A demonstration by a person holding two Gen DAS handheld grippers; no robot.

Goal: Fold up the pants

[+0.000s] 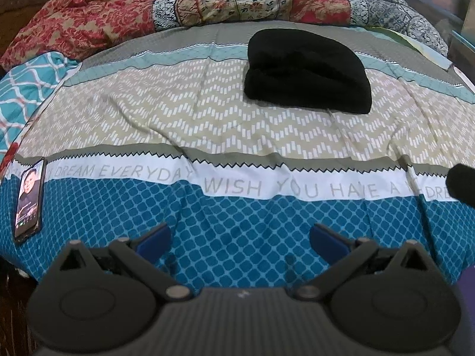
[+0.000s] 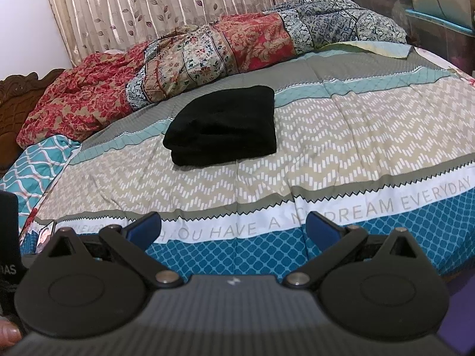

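Black pants folded into a compact stack on the patterned bedspread — well apart from both claws. Left gripper and right gripper — spread wide, empty. Phone at bedspread's left edge.

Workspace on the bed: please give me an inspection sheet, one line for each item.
Surface: bedspread, patterned, lightly wrinkled.
Job's things: black pants, folded into a compact stack, lying apart from both grippers.
Clutter: phone, screen lit, at the bed's left edge; rumpled quilt at the far side.
Grippers: left gripper open, empty; right gripper open, empty.
Cables: nothing seen.
Surroundings: curtain; carved headboard.
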